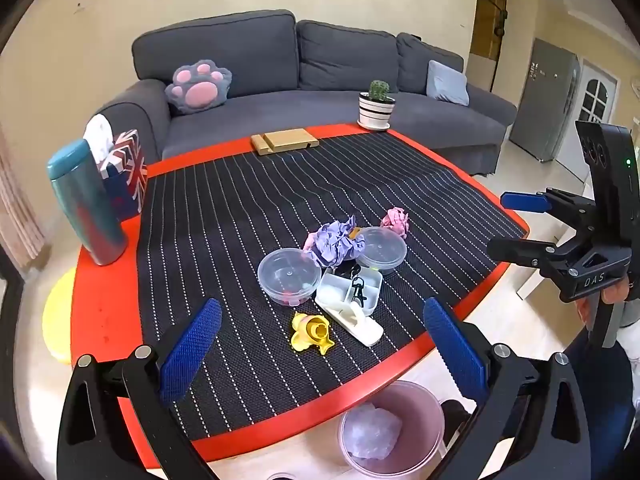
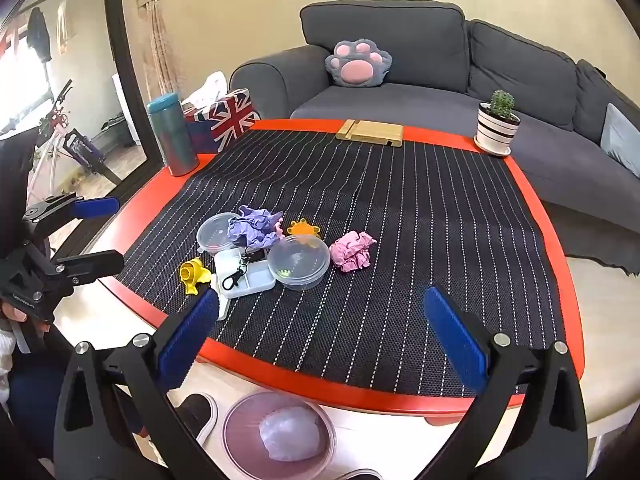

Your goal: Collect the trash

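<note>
From the left wrist, the left claw (image 1: pixel 320 344) is spread fully wide above the table (image 1: pixel 104 300), gripping nothing; crumpled purple paper (image 1: pixel 336 240) and pink paper (image 1: pixel 396 220) lie among clear tubs, and a pink bin (image 1: pixel 424 412) sits on the floor below the near edge. From the right wrist, the right claw (image 2: pixel 320 336) is equally wide and empty, the pink paper (image 2: pixel 352 254) well ahead of it.

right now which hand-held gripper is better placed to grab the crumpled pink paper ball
Probably the right hand-held gripper. Its jaws are open and empty, and the crumpled pink paper ball lies nearly straight ahead with bare mat between. From the left hand-held gripper, the ball sits beyond the clear round plastic containers.
</note>
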### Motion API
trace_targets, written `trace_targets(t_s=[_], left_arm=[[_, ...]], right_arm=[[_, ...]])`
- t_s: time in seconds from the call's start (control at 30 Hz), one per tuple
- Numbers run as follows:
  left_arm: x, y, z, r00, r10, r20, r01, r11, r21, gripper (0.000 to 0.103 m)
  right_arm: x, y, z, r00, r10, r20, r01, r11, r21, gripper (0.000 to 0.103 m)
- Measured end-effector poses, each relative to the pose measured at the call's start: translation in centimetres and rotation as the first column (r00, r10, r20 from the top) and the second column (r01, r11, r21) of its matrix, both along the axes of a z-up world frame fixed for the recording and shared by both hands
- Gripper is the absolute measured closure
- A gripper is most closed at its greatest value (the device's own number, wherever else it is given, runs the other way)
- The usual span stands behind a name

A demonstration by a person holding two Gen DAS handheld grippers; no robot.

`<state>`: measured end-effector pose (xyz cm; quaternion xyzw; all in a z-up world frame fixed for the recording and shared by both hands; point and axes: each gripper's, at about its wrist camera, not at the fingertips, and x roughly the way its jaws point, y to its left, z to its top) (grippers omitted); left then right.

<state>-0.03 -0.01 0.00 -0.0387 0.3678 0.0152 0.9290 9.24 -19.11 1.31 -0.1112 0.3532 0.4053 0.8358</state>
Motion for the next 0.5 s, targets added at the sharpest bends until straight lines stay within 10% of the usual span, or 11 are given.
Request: trace_targets(t_s=[0.5], left_arm=[[-0.19,-0.10,-0.06,1.000,-0.010,-0.002,0.011,1.000,0.010,0.006]], right_arm=[[-0.01,0.02,-0.29,1.000,0.002,-0.001,-0.002,1.000,-0.012,0.003]])
